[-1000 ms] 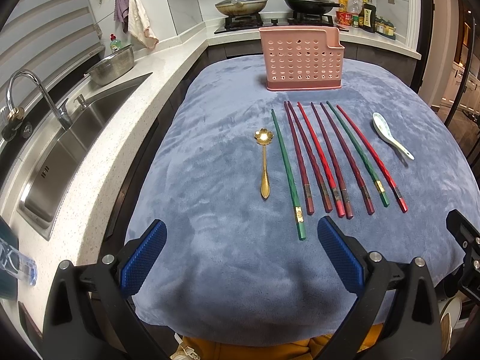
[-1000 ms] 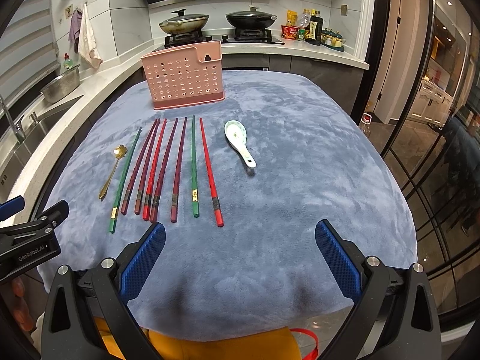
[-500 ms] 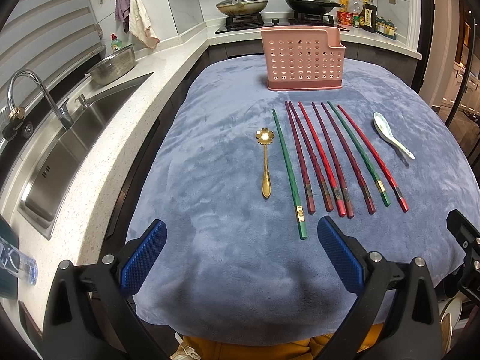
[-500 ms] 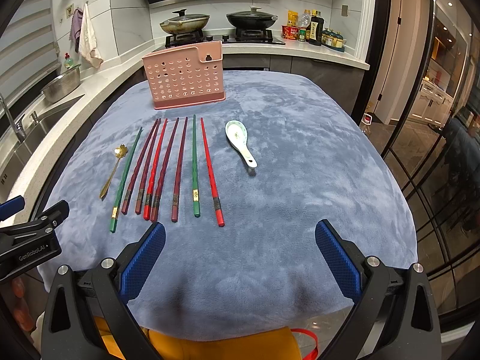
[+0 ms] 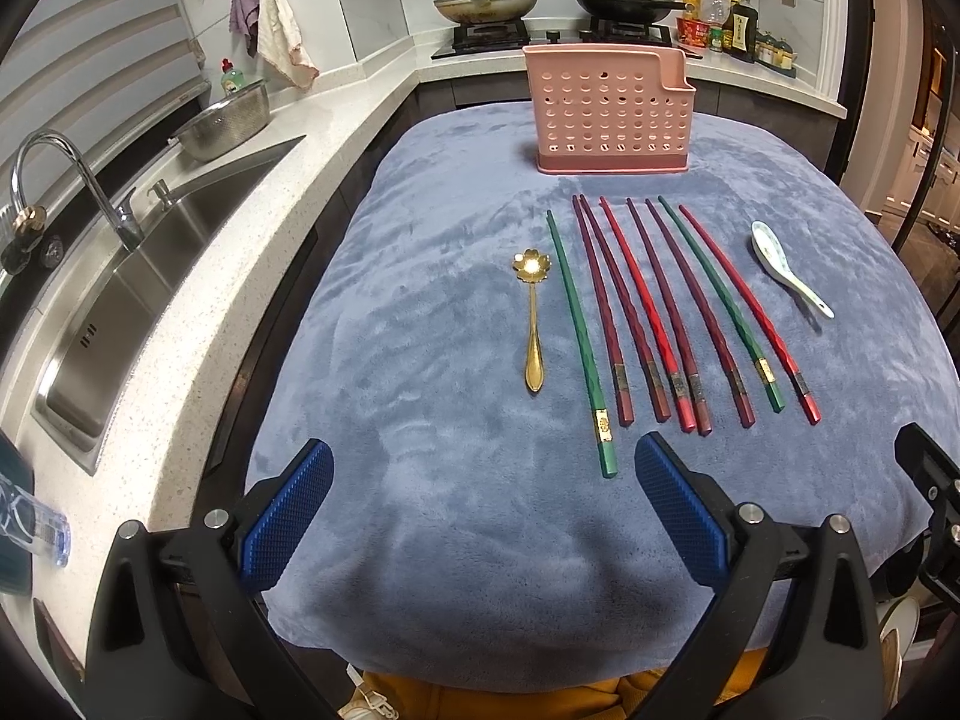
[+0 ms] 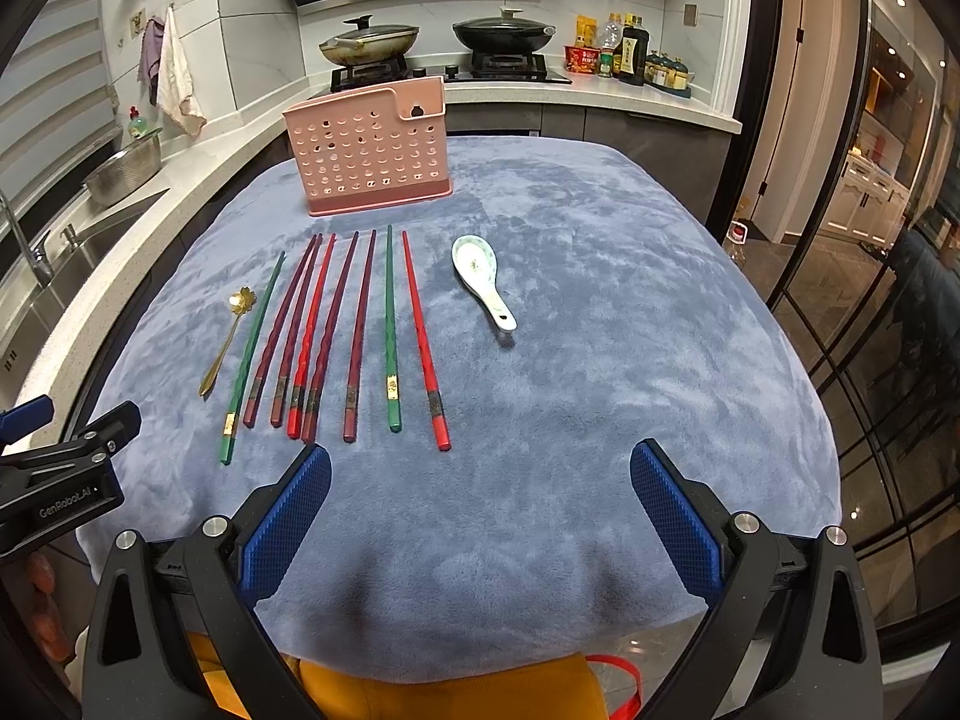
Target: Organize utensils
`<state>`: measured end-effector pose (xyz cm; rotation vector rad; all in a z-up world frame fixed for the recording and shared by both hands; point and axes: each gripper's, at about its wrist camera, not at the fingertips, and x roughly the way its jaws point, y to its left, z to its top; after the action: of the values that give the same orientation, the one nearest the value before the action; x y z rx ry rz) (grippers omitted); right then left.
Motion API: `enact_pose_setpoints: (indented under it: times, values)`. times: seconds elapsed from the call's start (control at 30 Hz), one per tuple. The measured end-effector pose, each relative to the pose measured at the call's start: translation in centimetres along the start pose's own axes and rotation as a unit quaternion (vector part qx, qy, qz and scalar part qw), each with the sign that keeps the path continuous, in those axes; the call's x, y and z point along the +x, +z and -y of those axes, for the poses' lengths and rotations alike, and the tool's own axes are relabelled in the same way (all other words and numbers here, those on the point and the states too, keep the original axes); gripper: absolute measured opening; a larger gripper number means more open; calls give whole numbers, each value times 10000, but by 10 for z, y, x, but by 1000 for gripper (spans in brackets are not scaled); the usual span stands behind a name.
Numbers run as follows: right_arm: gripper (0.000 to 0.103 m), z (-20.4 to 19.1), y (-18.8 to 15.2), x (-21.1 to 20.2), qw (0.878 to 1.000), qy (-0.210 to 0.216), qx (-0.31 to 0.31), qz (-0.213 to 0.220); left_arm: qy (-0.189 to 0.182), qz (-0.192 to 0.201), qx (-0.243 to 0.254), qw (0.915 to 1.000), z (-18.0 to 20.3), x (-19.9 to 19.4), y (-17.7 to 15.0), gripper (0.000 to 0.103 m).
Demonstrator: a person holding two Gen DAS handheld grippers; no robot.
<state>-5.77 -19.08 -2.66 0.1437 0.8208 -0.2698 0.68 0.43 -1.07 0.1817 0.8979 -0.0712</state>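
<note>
chopsticks (image 5: 663,306): eight, red, maroon, green, side by side | left claw (image 5: 483,516): released; right claw (image 6: 480,519): released

Kitchen with white counter (image 5: 198,276), steel sink (image 5: 120,300), 2 covered pans (image 6: 501,33) on stove.

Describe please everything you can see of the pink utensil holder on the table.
The pink utensil holder looks like plastic. Its broad front wall is pierced with rows of round holes and sits on a slightly wider base. The top edge steps down at one end, where a narrower section has a lower rim. It stands upright at the far end of the blue-grey cloth, beyond the chopstick tips, touching only the cloth. No utensil sticks out above the rim; the inside is hidden.
</note>
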Motion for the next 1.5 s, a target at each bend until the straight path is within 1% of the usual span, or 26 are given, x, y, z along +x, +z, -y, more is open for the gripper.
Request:
enact_pose_setpoints:
  times: [0.17,0.23,0.37,0.47,0.6,0.67,0.77,0.83,0.87,0.93,0.97,1.0,1.03,1.07,1.1,1.13,1.17,1.23,1.33,1.43,1.47,1.5]
  values:
    - [96,0,1,9,10000,31,69,-42,-137,-290,-317,9990,-15,19,5,96]
    - [96,3,3,16,9999,8,110,-68,-138,-363,-395,9985,-19,27,5,96]
    - [96,10,9,29,9998,-39,161,-125,-111,-404,-336,9986,-21,43,8,96]
    - [96,15,15,41,9997,-46,204,-151,-183,-450,-324,9983,-19,55,13,96]
    - [96,22,25,60,9994,14,295,-199,-208,-510,-313,9980,-16,73,23,96]
    - [96,25,33,70,9991,56,361,-209,-286,-574,-357,9973,-15,82,29,96]
    - [91,30,49,85,9984,230,484,-191,-375,-618,-398,9966,-14,92,37,96]
    - [82,32,58,94,9974,392,574,-197,-419,-643,-422,9962,-14,97,41,96]
    - [79,33,63,100,9967,471,618,-217,-451,-656,-459,9958,-15,100,44,96]
    - [67,34,71,111,9955,589,688,-277,-518,-689,-526,9949,-16,104,47,94]
    - [64,35,74,118,9947,661,719,-326,-573,-710,-559,9943,-16,106,49,92]
    - [56,34,76,124,9940,718,737,-373,-604,-729,-580,9938,-17,109,49,90]
    - [48,34,77,131,9930,778,762,-458,-630,-751,-594,9934,-17,111,50,87]
    - [44,34,78,137,9919,840,785,-534,-677,-792,-597,9928,-17,114,50,82]
    - [36,34,79,141,9911,885,809,-574,-720,-838,-603,9920,-17,117,50,79]
    - [31,34,79,146,9898,944,860,-636,-779,-892,-628,9910,-17,120,50,74]
    - [30,35,79,150,9885,997,905,-682,-854,-939,-663,9897,-17,122,49,70]
    - [24,35,78,157,9864,1087,982,-745,-943,-998,-703,9880,-17,126,49,66]
    - [16,35,75,165,9838,1181,1027,-877,-967,-998,-662,9881,-14,129,48,61]
    - [14,33,72,168,9830,1241,1021,-892,-982,-973,-609,9885,-12,131,48,53]
    - [14,32,71,168,9834,1235,999,-880,-988,-965,-601,9886,-12,132,48,47]
    - [14,31,71,168,9838,1226,972,-870,-995,-957,-596,9886,-13,132,48,43]
